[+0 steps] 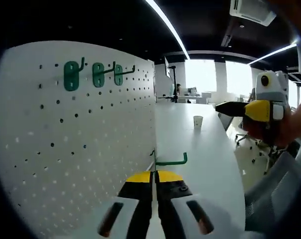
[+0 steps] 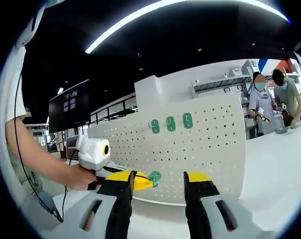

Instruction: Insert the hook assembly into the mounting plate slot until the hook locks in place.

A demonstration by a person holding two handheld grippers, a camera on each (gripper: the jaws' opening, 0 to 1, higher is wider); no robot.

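White table (image 1: 205,149) by pegboard (image 1: 80,139) in lit office; left gripper (image 1: 154,175) clenched on green hook (image 1: 170,161), right gripper (image 2: 158,181) released

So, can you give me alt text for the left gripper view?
The left claw, shut on a green hook, sits beside a white pegboard already carrying three green hooks. The right claw hovers over a white table with a paper cup.

— What carries everything in front of you?

— A long white table (image 1: 210,149). The white pegboard (image 1: 80,139) stands upright along its left side.

— Anything else lying on it?

— A small paper cup (image 1: 198,121) stands farther down, well apart from the board. Your right gripper view shows bare tabletop at the board's foot.
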